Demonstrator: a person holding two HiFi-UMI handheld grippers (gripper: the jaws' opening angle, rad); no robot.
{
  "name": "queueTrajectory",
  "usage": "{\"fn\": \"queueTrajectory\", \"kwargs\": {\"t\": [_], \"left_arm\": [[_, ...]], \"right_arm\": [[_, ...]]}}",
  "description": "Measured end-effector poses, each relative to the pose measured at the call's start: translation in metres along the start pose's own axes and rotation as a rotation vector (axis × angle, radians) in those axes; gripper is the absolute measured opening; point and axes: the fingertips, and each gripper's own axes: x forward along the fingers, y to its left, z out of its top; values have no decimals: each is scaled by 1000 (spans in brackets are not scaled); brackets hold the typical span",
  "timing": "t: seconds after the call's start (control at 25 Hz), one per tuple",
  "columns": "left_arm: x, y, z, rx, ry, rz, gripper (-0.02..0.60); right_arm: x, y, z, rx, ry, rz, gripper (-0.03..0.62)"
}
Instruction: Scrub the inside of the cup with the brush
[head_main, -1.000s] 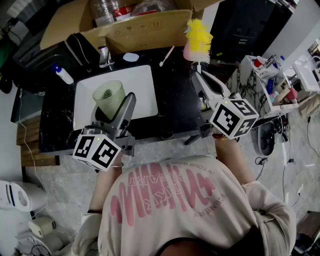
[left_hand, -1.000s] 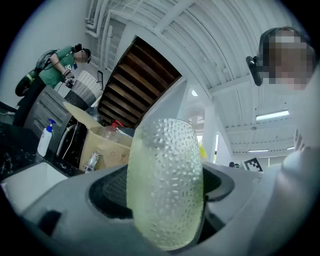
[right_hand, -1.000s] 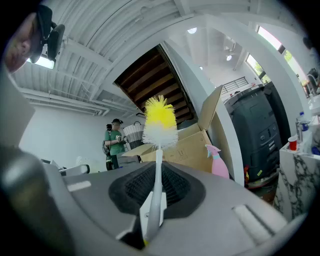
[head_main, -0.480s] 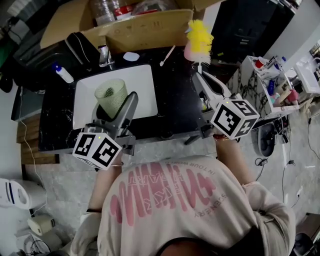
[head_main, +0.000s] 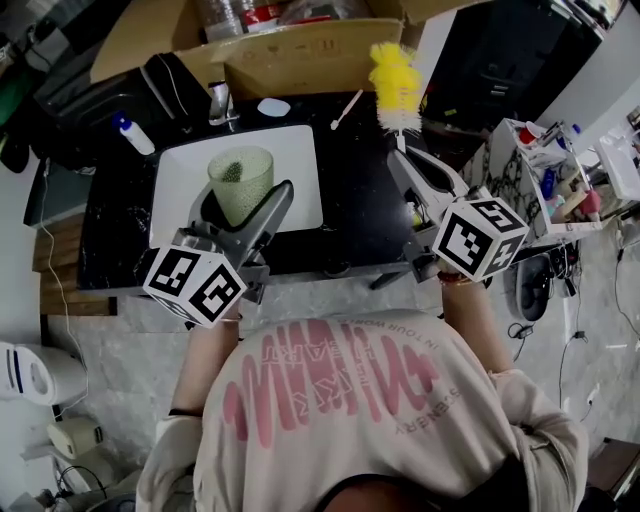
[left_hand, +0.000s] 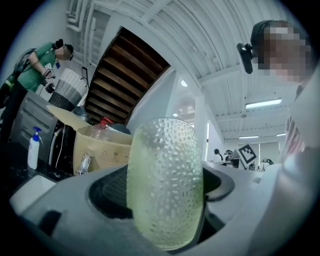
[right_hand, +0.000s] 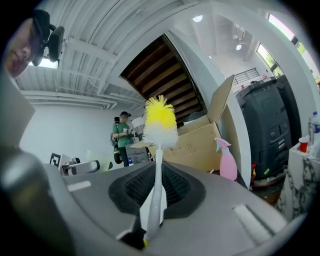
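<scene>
A pale green dimpled glass cup is held upright above the white sink, with my left gripper shut on it. In the left gripper view the cup fills the space between the jaws. My right gripper is shut on the white handle of a brush with yellow and white bristles, held up to the right of the cup and apart from it. The right gripper view shows the brush standing up from between the jaws.
A black counter surrounds the sink. Behind it stand a cardboard box, a faucet, a white bottle with a blue cap and a pink spray bottle. A cluttered trolley is at the right.
Both grippers have shifted slightly toward the far side and right in view; cup and brush stay held. The pink spray bottle no longer shows behind the brush in the head view.
</scene>
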Motion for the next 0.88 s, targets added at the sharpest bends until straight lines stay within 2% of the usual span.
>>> {"fn": "queueTrajectory", "kwargs": {"t": [0.12,0.24,0.6,0.76,0.88], "left_arm": [[1,-2,-1,29,38,-17,374],[2,-1,-1,40,61,-24,376],[-7,7,-10,134,134,0,376],[-12,10,-13,133,138,11,376],[-15,13,-16,175,155,37,376]], "right_arm": [[1,-1,-2,-64,34,-28,48],[3,-3,-4,-83,53,-35,49],[9,10,-18,-41,122,68,49],[11,15,-25,-71,158,82,49],[11,18,-34,-113,205,98,49]]}}
